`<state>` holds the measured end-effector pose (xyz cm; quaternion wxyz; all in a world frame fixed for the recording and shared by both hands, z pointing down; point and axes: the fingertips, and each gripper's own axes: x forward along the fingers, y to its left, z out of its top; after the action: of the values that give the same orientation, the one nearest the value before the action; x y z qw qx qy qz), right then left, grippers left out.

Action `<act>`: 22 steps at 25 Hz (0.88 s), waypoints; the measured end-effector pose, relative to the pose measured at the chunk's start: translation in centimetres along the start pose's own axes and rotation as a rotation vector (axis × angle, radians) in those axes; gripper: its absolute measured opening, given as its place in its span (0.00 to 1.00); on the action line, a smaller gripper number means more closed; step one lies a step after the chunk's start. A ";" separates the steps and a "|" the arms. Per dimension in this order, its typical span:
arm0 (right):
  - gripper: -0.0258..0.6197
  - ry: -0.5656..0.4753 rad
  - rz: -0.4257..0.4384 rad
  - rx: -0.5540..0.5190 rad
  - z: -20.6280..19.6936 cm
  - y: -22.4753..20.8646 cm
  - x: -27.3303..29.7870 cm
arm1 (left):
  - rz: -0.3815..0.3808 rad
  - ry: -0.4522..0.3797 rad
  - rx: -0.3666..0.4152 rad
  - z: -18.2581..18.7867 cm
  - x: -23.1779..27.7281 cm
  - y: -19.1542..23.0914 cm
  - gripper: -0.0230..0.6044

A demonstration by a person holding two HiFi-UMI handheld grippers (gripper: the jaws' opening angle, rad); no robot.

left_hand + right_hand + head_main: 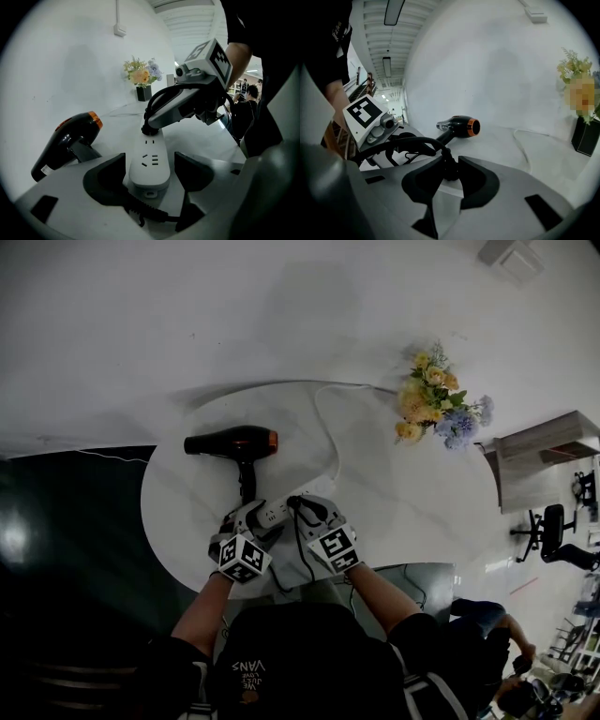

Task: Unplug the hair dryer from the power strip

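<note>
The right gripper [451, 158] has its jaws pinched on the black plug [450, 169], one pad on each side of its body, and the plug sits fully down in the outlet at the far end of the white power strip [149, 171]. The left gripper [150, 157] has its jaws spread around the strip's near end. The pads sit just beside the casing with a thin gap on each side, so it brackets the strip but does not look clamped on it yet. From the plug, the black cord [412, 140] loops back toward the hair dryer [234, 442], which lies on its side on the round white table [403, 493], just beyond the strip and clear of both grippers. So the approach and the grip on the plug look done, but the unplugging itself has not begun, since no gap shows between plug and strip. What seems left is to steady the strip with the left jaws and draw the plug straight out.
</note>
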<state>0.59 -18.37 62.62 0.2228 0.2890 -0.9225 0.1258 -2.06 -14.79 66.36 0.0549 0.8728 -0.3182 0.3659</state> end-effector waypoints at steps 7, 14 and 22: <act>0.16 -0.005 -0.004 -0.004 0.1 0.0 0.0 | 0.002 0.023 0.003 0.0 -0.1 0.2 0.50; 0.16 -0.002 -0.021 0.015 0.3 -0.1 -0.2 | 0.004 0.029 0.007 -0.2 0.1 0.2 0.49; 0.15 -0.015 -0.023 0.022 0.8 -0.1 -0.6 | 0.009 0.031 0.000 -0.3 0.1 0.3 0.49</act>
<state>0.82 -18.40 61.67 0.2140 0.3030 -0.9193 0.1312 -2.36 -15.04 66.61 0.0582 0.8657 -0.3213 0.3795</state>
